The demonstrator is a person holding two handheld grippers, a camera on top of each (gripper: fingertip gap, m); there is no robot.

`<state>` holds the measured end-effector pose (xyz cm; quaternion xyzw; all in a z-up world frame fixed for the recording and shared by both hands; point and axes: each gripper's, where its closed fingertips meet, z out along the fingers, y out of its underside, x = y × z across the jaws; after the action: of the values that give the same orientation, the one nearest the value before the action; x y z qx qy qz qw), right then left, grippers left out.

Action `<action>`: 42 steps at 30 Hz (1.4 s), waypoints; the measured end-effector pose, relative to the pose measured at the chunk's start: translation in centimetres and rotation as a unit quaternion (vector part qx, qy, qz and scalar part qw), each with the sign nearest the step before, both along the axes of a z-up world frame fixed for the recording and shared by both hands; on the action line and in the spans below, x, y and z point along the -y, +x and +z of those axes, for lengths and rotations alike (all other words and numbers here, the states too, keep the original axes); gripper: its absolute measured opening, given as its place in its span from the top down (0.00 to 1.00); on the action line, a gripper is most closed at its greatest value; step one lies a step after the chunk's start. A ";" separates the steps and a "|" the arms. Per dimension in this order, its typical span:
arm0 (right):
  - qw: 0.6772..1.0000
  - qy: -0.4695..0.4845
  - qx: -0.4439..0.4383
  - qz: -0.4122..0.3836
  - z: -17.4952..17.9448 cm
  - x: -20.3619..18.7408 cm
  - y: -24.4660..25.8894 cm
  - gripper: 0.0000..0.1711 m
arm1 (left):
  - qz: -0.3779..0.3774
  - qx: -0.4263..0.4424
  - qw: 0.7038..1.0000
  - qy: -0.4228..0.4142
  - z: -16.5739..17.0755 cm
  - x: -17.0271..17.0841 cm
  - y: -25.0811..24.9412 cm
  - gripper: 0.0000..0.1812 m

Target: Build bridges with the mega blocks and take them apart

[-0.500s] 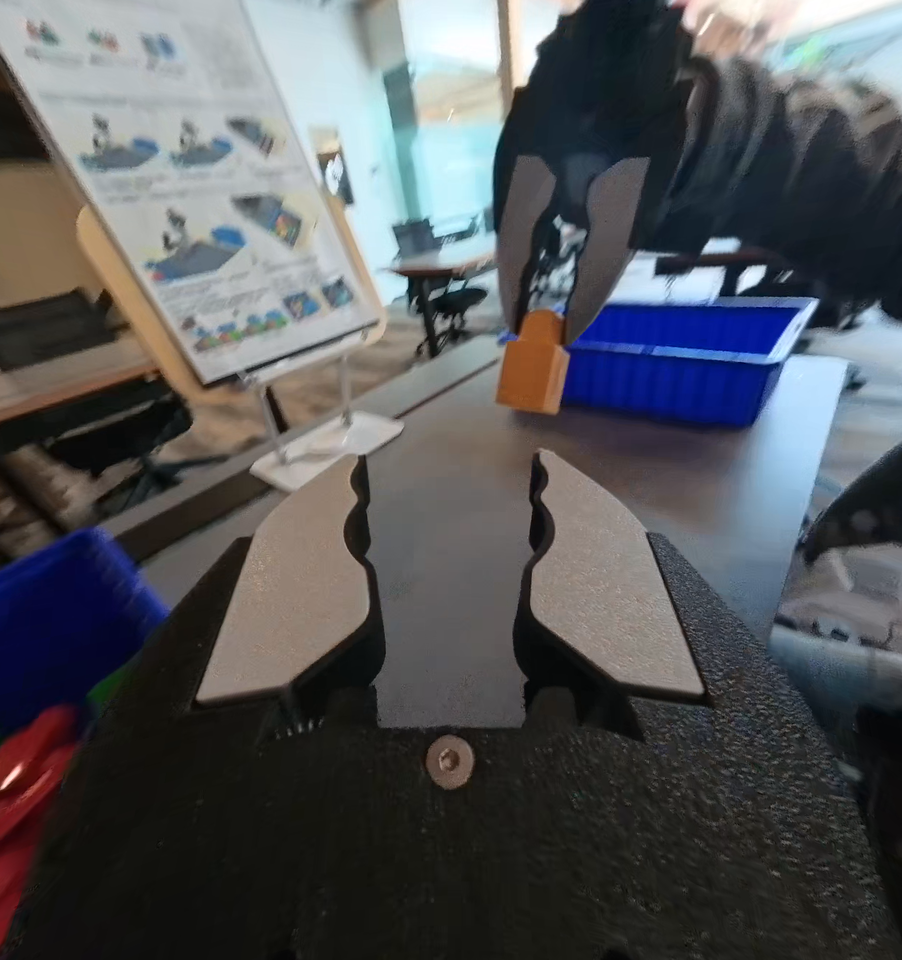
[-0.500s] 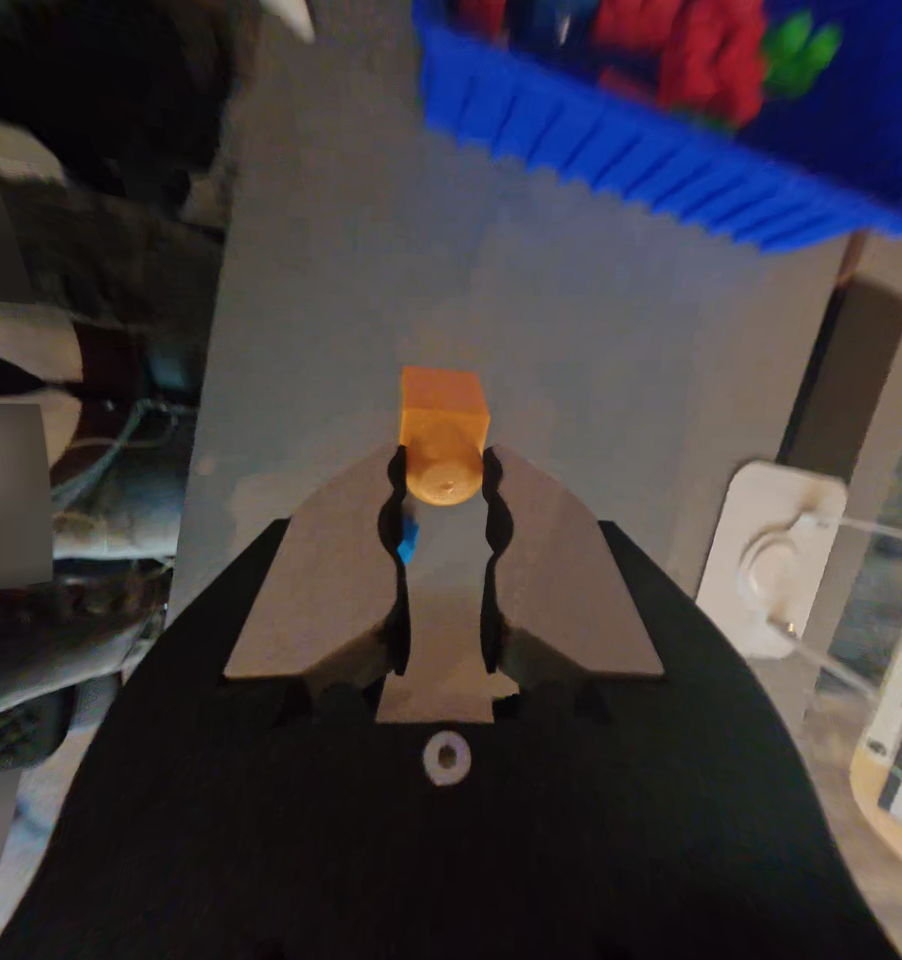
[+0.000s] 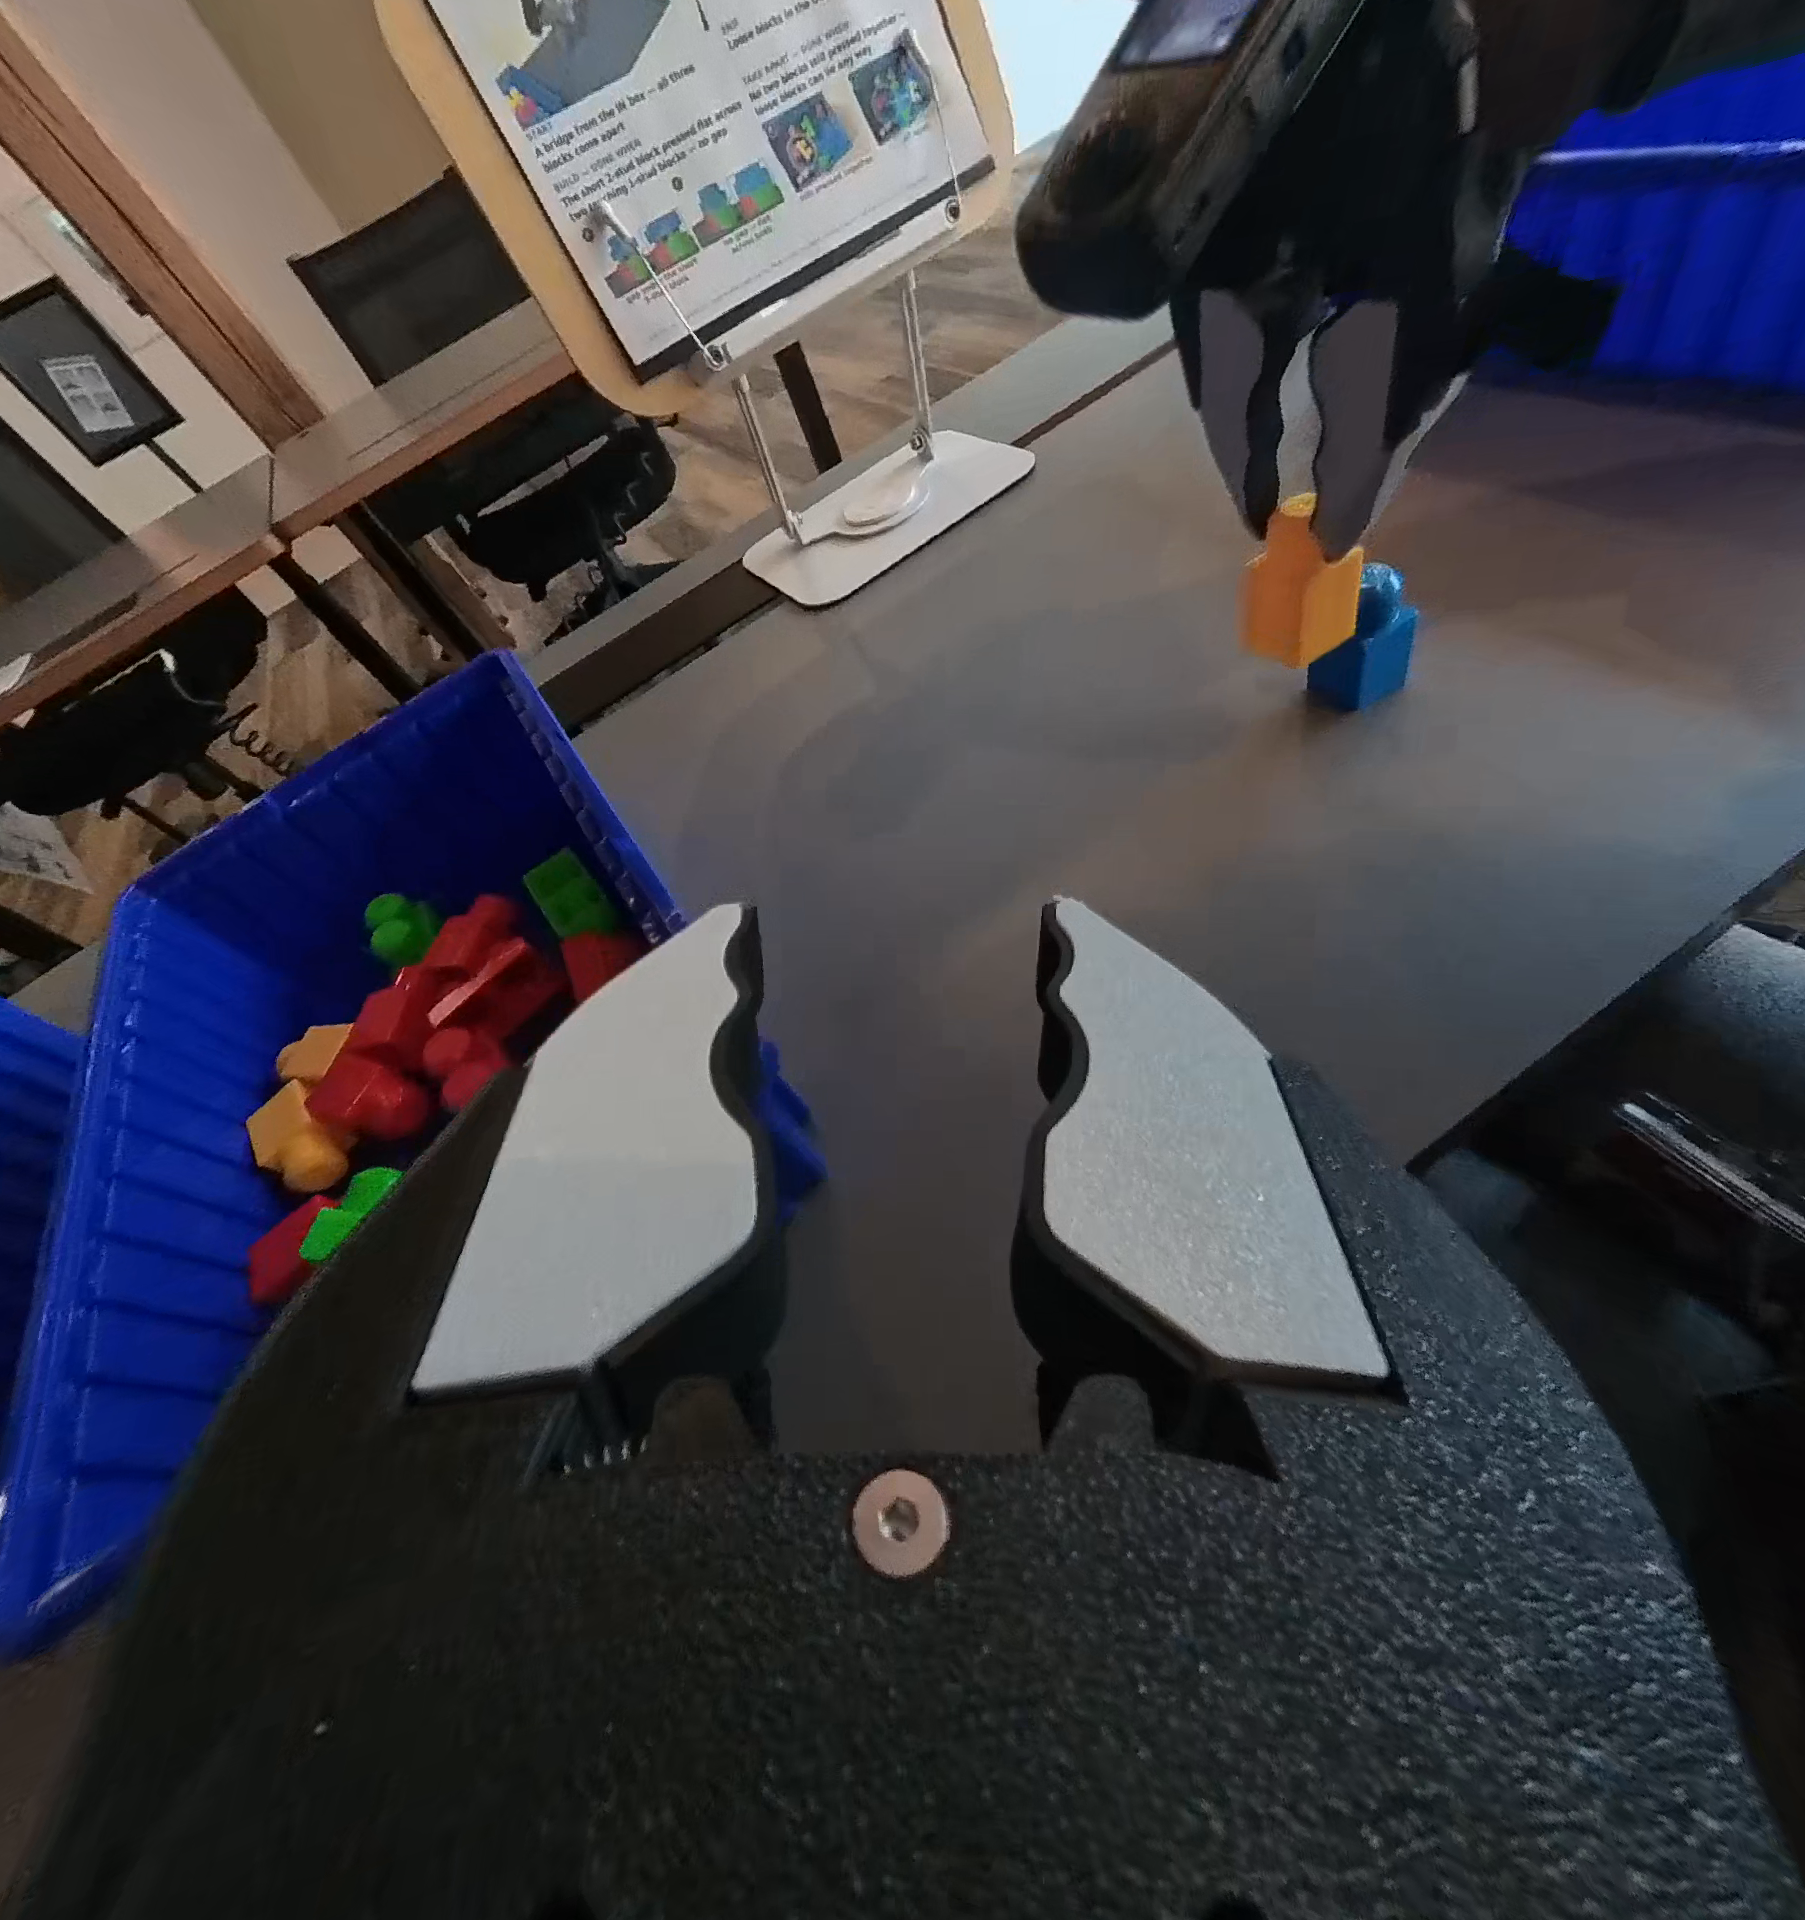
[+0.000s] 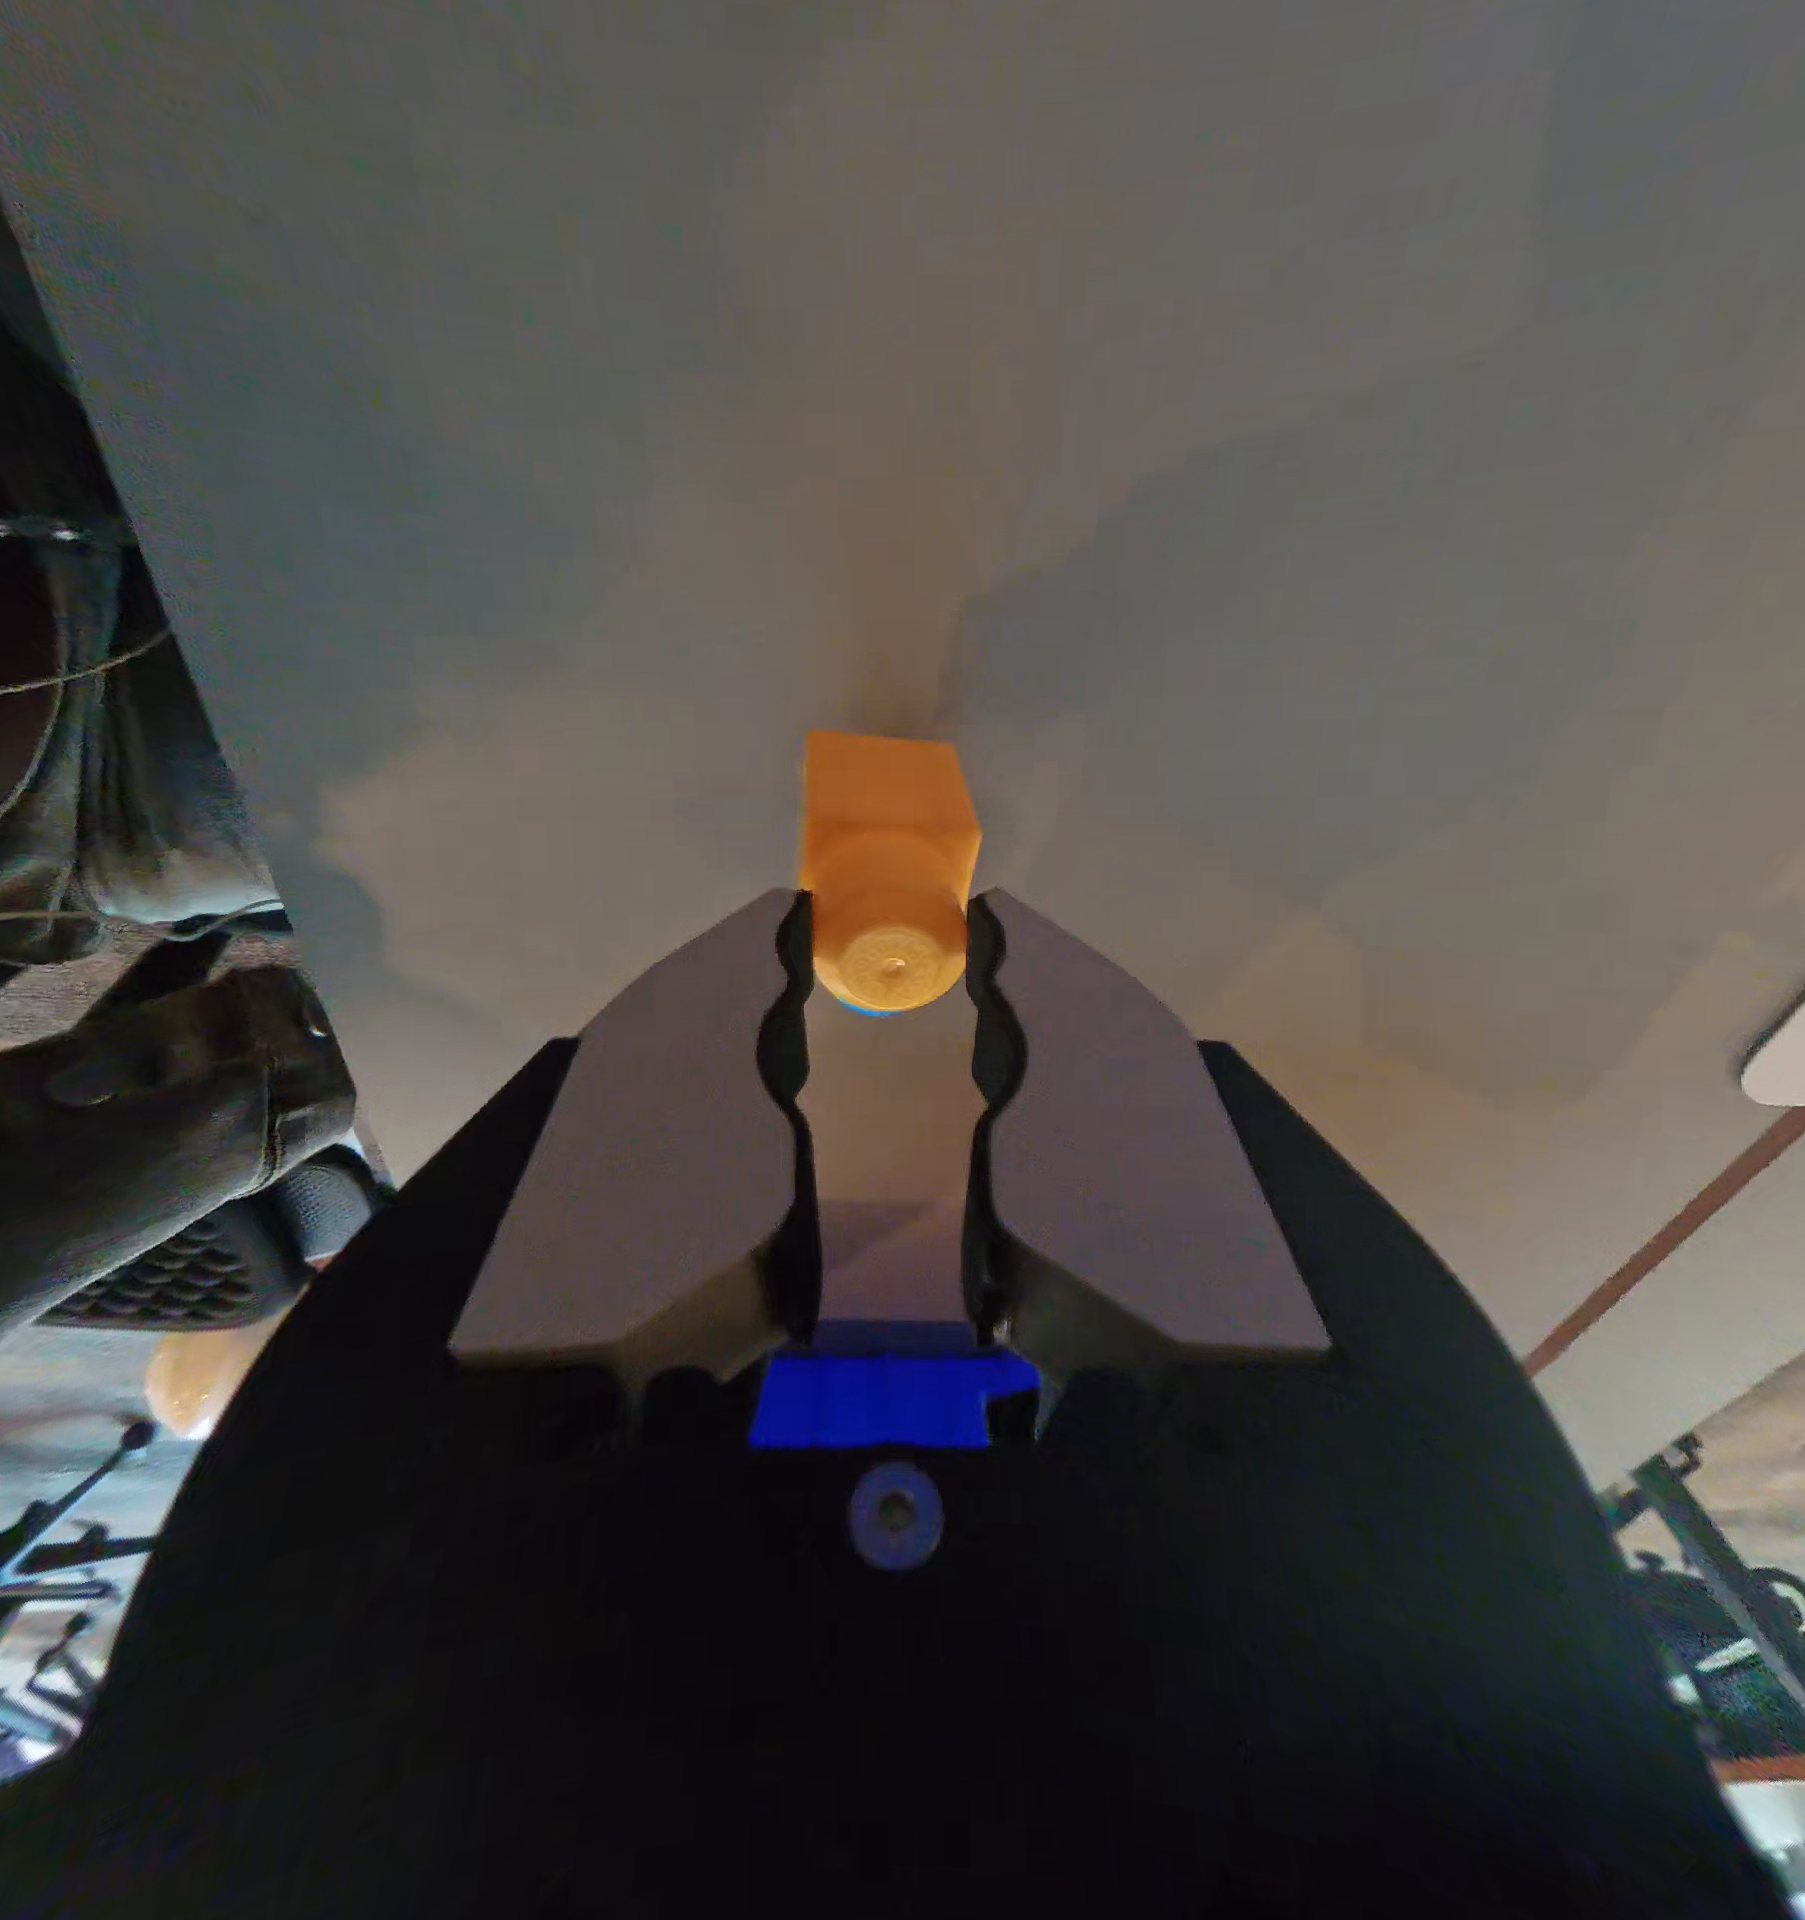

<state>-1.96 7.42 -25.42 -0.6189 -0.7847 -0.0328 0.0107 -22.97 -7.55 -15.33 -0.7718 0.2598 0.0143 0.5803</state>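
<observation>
Your orange block (image 3: 1298,603), upper right of the left wrist view, hangs by its stud in the right gripper (image 3: 1293,514), jaws pinched on it, tilted and overlapping the blue block (image 3: 1365,655) on the table (image 3: 981,727), likely to set it alongside as a second pier. Your left gripper (image 3: 898,1039) gapes wide and empty beside the blue bin (image 3: 150,1195) of blocks at lower left, probably ready to pick the next piece.
</observation>
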 end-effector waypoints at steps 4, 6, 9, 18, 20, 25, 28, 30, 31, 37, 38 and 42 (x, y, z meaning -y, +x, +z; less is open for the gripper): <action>1.000 -0.011 0.002 -0.020 -1.7 -0.4 0.1 0.84 | 0.004 -0.009 1.000 0.004 0.0 0.7 0.0 0.72; 1.000 -0.014 0.002 -0.024 -2.3 -0.6 0.4 0.84 | 0.001 -0.009 1.000 0.005 0.0 0.9 0.1 0.73; 0.999 -0.022 0.000 -0.025 -3.1 -0.6 0.8 0.84 | 0.004 -0.010 1.000 0.002 -0.3 0.9 -0.2 0.73; 0.999 -0.025 0.000 -0.021 -4.6 -0.8 1.2 0.84 | -0.001 -0.016 1.000 0.000 -0.7 0.6 0.1 0.73; 0.999 -0.025 0.002 -0.021 -4.8 -0.9 1.3 0.84 | -0.002 -0.017 1.000 -0.002 -0.8 0.6 0.1 0.73; 0.999 -0.030 0.007 -0.018 -5.2 -0.9 1.4 0.84 | -0.002 -0.021 1.000 -0.004 -0.8 0.6 0.1 0.73; 0.999 -0.032 0.007 -0.017 -5.3 -1.0 1.4 0.84 | -0.001 -0.022 1.000 -0.005 -0.8 0.5 0.1 0.73; 0.999 -0.033 0.008 -0.015 -5.3 -1.0 1.4 0.84 | 0.000 -0.023 1.000 -0.005 -0.8 0.5 0.1 0.73; 0.999 -0.034 0.008 -0.014 -5.3 -1.0 1.4 0.84 | 0.000 -0.023 1.000 -0.005 -0.8 0.5 0.1 0.73; 0.999 -0.037 0.013 -0.009 -5.3 -1.0 1.5 0.84 | -0.001 -0.027 1.000 -0.008 -1.1 0.5 0.1 0.73; 0.999 -0.037 0.014 -0.009 -5.3 -1.0 1.5 0.84 | -0.001 -0.027 1.000 -0.009 -1.1 0.5 0.1 0.73; 0.999 -0.038 0.016 -0.008 -5.3 -1.0 1.5 0.84 | -0.002 -0.027 1.000 -0.008 -1.1 0.5 0.1 0.73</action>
<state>-0.45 8.43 -30.74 -0.6246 -0.7805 -0.0128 -0.0251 -22.85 -8.02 -16.41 -0.7751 0.2771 0.0314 0.5669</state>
